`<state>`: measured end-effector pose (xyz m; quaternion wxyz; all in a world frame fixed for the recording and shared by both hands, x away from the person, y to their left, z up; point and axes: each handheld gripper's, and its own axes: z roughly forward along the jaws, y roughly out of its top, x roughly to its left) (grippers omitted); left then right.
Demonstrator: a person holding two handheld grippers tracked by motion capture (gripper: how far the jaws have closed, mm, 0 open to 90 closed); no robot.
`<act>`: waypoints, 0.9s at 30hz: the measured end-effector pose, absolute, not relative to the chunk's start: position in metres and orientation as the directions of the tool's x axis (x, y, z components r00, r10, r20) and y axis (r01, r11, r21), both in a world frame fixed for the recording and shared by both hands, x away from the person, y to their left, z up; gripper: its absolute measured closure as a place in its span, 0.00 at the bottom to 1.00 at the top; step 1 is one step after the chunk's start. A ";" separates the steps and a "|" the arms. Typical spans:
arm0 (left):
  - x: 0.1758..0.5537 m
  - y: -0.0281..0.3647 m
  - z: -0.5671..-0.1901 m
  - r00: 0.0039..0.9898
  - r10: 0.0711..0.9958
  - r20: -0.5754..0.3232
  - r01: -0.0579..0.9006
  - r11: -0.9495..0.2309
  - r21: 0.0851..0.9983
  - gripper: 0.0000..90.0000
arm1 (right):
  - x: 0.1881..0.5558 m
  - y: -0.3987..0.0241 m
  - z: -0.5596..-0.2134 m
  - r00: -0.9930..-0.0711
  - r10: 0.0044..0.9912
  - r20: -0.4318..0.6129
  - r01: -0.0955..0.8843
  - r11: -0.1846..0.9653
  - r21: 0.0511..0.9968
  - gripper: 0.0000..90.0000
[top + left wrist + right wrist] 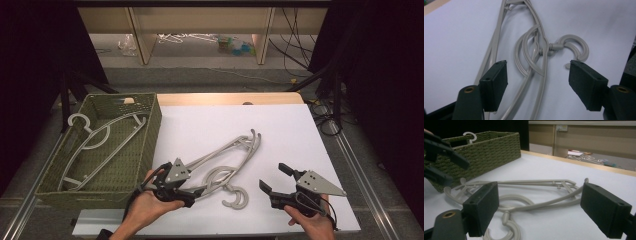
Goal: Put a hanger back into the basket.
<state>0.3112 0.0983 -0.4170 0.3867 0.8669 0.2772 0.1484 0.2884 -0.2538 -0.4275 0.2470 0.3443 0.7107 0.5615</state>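
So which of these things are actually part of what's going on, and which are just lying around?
Part of the job:
- grey hangers on the table
- green basket, with hangers in the basket
- left claw, open over the hangers
- right claw, open

Just lying about:
- cables
- clutter on the floor

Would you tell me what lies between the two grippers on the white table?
The hangers' hooks lie between left gripper and right gripper, in the high view.
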 end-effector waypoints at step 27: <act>0.314 0.075 -0.470 0.813 0.581 0.040 0.410 -0.620 0.669 0.33 | 0.287 -0.254 -0.428 -0.639 0.766 0.071 0.246 0.116 0.962 0.18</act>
